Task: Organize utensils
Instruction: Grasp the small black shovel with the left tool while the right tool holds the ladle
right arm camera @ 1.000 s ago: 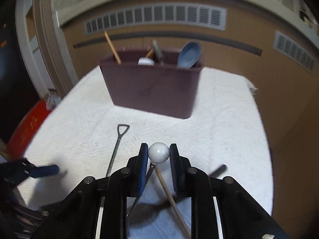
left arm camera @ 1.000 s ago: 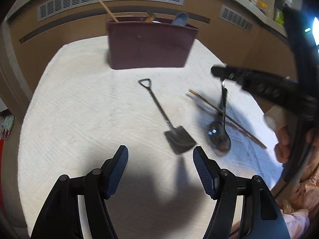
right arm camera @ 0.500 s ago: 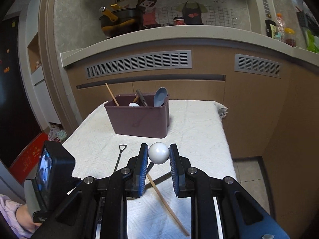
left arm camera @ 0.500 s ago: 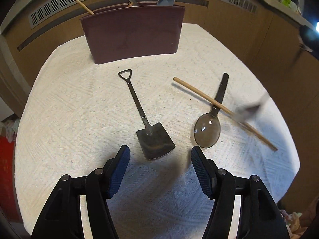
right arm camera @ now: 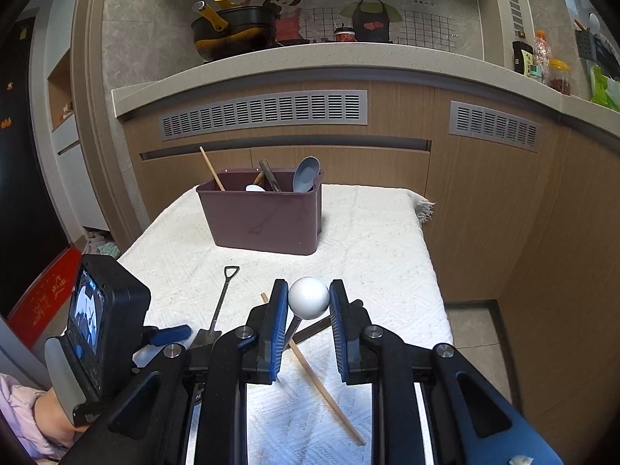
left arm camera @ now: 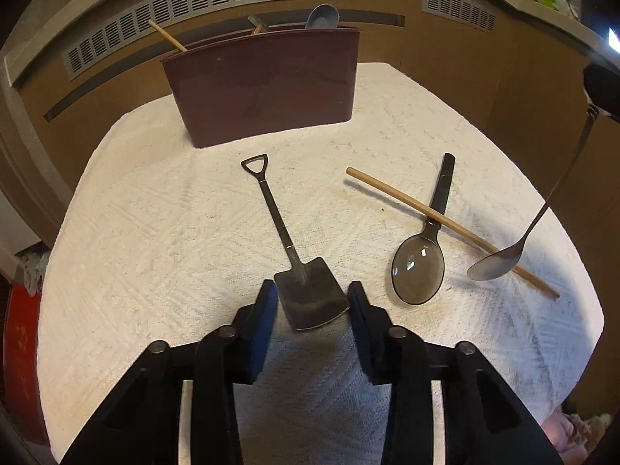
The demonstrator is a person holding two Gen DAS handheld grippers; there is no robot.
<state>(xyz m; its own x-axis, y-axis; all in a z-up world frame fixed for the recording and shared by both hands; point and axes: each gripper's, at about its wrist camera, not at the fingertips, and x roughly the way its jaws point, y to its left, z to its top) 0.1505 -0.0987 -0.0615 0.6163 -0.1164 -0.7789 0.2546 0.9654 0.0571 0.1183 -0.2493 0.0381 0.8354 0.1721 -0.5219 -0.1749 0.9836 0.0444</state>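
A maroon utensil bin (left arm camera: 267,85) stands at the far end of the white cloth (left arm camera: 155,232), also in the right wrist view (right arm camera: 267,217), with several utensils in it. A shovel-shaped spoon (left arm camera: 294,255) lies in the middle. My left gripper (left arm camera: 312,302) is open, its pads either side of the shovel blade, low over the cloth. A dark translucent spoon (left arm camera: 422,255) and a wooden chopstick (left arm camera: 445,224) lie crossed to the right. My right gripper (right arm camera: 309,298) is shut on the white ball end (right arm camera: 309,297) of a metal spoon, which hangs above the cloth at right (left arm camera: 500,263).
Wooden cabinets with grey vents (right arm camera: 267,110) rise behind the table under a counter holding a black pan (right arm camera: 228,31). The cloth's right edge (right arm camera: 434,283) drops to the floor. The left gripper's camera body (right arm camera: 100,317) sits at the table's near left.
My left gripper has moved forward and down so its pads now flank the shovel blade. My right gripper has lifted the metal spoon clear, up and to the right.
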